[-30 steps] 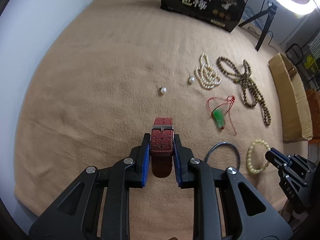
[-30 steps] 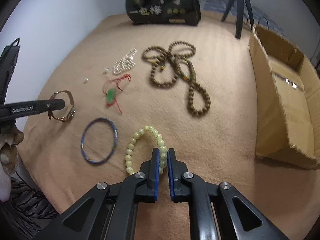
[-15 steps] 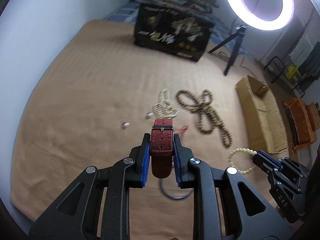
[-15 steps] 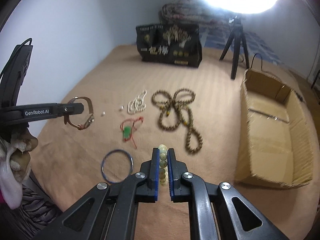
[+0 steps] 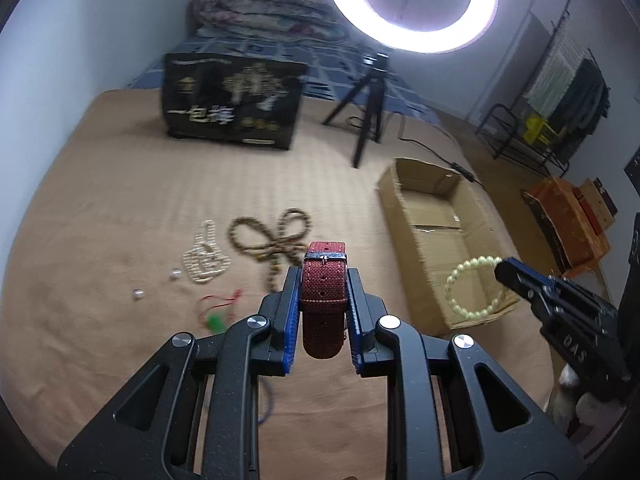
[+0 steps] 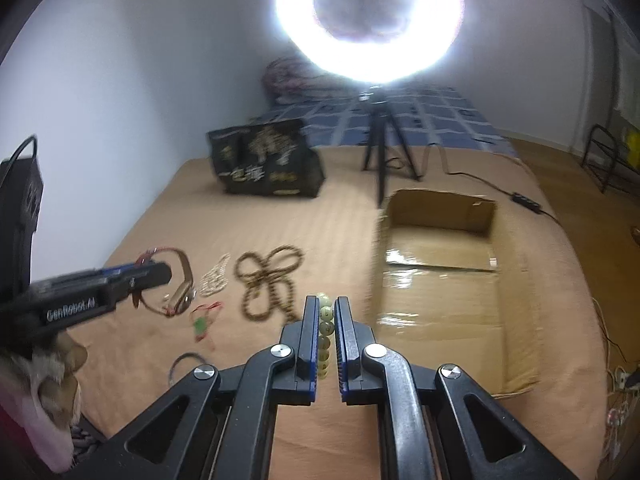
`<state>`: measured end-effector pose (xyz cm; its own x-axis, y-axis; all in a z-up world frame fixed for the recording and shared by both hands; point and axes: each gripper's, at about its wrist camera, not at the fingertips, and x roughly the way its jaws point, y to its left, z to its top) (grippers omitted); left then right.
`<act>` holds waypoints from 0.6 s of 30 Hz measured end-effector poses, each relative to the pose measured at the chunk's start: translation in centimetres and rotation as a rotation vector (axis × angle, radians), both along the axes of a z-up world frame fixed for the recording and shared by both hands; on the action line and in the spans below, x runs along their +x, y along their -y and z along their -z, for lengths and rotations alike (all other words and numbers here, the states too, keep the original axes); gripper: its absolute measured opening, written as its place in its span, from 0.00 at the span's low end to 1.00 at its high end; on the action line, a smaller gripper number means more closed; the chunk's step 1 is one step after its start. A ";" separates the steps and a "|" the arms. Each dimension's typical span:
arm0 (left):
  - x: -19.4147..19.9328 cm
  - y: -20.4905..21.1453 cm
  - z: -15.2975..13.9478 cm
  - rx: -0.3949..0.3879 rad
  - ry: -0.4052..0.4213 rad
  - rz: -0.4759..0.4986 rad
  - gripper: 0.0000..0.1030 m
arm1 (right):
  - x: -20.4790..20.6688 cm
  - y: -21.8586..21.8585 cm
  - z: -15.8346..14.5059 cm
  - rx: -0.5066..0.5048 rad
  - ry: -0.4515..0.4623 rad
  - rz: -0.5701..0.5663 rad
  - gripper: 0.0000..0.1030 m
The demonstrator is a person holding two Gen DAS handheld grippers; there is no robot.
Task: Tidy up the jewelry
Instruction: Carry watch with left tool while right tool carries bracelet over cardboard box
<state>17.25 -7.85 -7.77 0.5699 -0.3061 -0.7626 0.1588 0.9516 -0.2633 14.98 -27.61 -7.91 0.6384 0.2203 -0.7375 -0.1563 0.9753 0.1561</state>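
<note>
My left gripper (image 5: 323,276) is shut on a red woven watch strap (image 5: 323,296) and holds it raised above the tan blanket; the watch also shows in the right wrist view (image 6: 180,280). My right gripper (image 6: 325,308) is shut on a pale green bead bracelet (image 6: 325,332), which hangs in the air in the left wrist view (image 5: 474,286) in front of the open cardboard box (image 5: 440,236). On the blanket lie a brown bead necklace (image 5: 272,240), a pearl necklace (image 5: 204,258), two loose pearls (image 5: 138,294), a red cord with a green pendant (image 5: 216,316) and a blue bangle (image 6: 186,362).
A black printed box (image 5: 232,100) stands at the back. A ring light on a tripod (image 5: 370,92) stands behind the cardboard box, with a cable (image 6: 520,200) trailing right. The blanket's edge drops off on the right. A folded quilt (image 5: 260,4) lies far back.
Both grippers have risen and tilted up, each carrying its item. The bracelet has left the blanket and hangs near the cardboard box. The watch stays gripped.
</note>
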 end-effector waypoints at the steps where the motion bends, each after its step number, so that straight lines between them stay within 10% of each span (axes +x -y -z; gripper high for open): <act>1: -0.1 0.5 0.0 -0.001 0.003 0.009 0.19 | 0.1 0.5 -0.1 -0.002 0.002 0.011 0.05; 18: 1.6 10.0 1.8 -0.069 -0.018 0.152 0.19 | 2.7 9.2 1.4 -0.054 -0.059 0.160 0.05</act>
<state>18.88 -17.83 -9.56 0.4991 -0.4396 -0.7468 0.2941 0.8966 -0.3312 17.73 -36.82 -9.27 0.6171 0.0781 -0.7830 0.0095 0.9942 0.1067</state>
